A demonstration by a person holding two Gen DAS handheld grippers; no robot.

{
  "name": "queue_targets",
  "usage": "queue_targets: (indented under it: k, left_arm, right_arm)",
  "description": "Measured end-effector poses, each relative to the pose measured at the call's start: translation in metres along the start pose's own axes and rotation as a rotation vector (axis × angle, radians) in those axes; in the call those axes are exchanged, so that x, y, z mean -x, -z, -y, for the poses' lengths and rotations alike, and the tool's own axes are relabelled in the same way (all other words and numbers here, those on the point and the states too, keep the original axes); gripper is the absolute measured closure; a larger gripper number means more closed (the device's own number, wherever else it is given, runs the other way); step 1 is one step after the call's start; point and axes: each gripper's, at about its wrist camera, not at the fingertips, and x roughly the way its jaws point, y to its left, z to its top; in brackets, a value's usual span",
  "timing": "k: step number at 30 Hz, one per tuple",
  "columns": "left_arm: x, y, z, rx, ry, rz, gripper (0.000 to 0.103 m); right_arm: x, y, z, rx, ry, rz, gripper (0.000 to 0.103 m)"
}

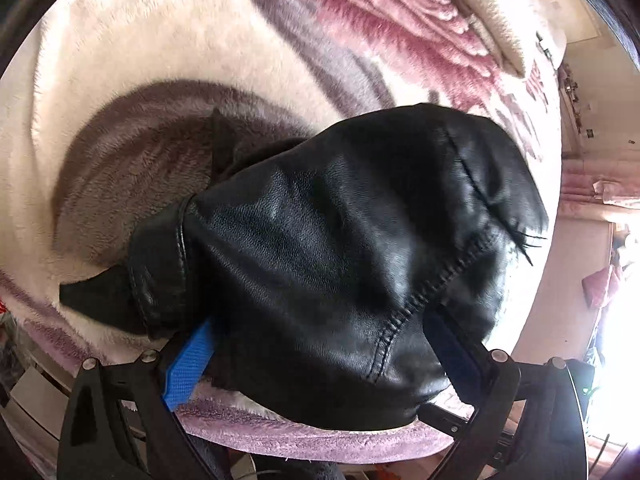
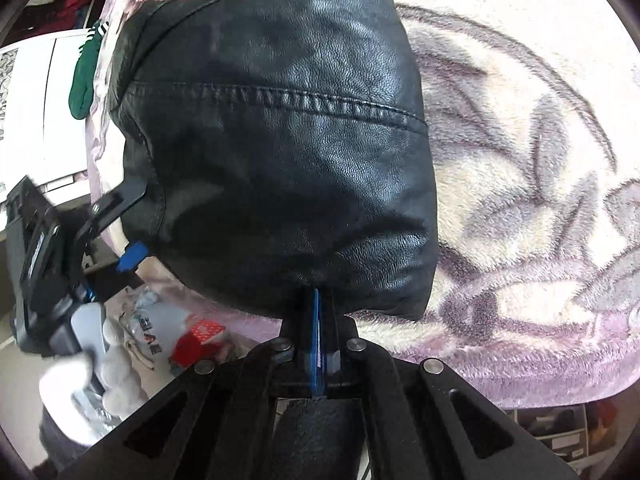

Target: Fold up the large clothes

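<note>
A black leather garment [image 1: 340, 264] lies bunched near the edge of a fluffy cream and purple blanket [image 1: 168, 64]. My left gripper [image 1: 320, 356] is open, its blue-padded fingers [image 1: 186, 364] spread wide on either side of the leather, which covers the gap between them. In the right wrist view the same garment [image 2: 280, 152] fills the middle. My right gripper [image 2: 318, 300] is shut on the garment's lower edge, blue pads pressed together. The left gripper [image 2: 128, 232] shows at the left, at the garment's side.
The blanket [image 2: 520, 160] covers a bed whose edge runs along the bottom of both views. A folded cream cover [image 1: 492, 12] lies at the back. A green item [image 2: 86, 76] hangs at the bed's left side. Bags and a red box [image 2: 200, 340] lie on the floor.
</note>
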Motion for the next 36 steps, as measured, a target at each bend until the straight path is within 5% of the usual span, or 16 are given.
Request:
queue_targets:
  k: [11,16,18,19,20,22,23,25,30,34,36]
  left_arm:
    - [-0.013,0.007,-0.014,0.045,-0.012,-0.060,0.001]
    - [0.021,0.016,-0.004,-0.028,0.029,-0.073,0.001]
    - [0.049,0.025,0.000,-0.105,-0.016,-0.042,0.001]
    - [0.060,0.026,0.000,-0.133,-0.044,-0.019,0.001]
    - [0.067,0.026,-0.001,-0.150,-0.062,0.000,0.001]
    - [0.081,0.016,-0.006,-0.178,-0.093,0.064,0.001]
    - [0.081,0.011,-0.009,-0.183,-0.096,0.078,0.001]
    - [0.072,-0.011,-0.017,-0.199,-0.068,0.091,0.001]
    - [0.008,-0.056,-0.024,-0.272,0.025,-0.041,0.001]
    - [-0.032,-0.068,-0.035,-0.281,0.202,-0.168,0.000]
    - [-0.036,-0.068,-0.041,-0.277,0.272,-0.167,0.000]
  right_arm:
    - [-0.071,-0.003,-0.014,0.058,0.105,-0.048,0.103]
    - [-0.040,-0.001,-0.013,0.059,0.014,-0.045,0.100]
    - [-0.006,0.002,0.001,0.052,-0.079,0.016,0.097]
    - [0.006,0.002,0.009,0.043,-0.084,0.058,0.076]
    - [0.022,0.002,0.020,0.028,-0.078,0.133,0.030]
    - [0.040,0.002,0.037,0.019,-0.095,0.263,0.002]
    - [0.042,-0.003,0.046,0.019,-0.121,0.299,0.002]
    - [0.031,-0.023,0.059,0.010,-0.176,0.230,0.002]
    - [-0.012,-0.064,0.080,0.005,-0.361,0.140,0.002]
    - [-0.061,-0.071,0.062,0.027,-0.548,0.056,0.000]
    - [-0.073,-0.076,0.048,0.070,-0.548,0.025,0.000]
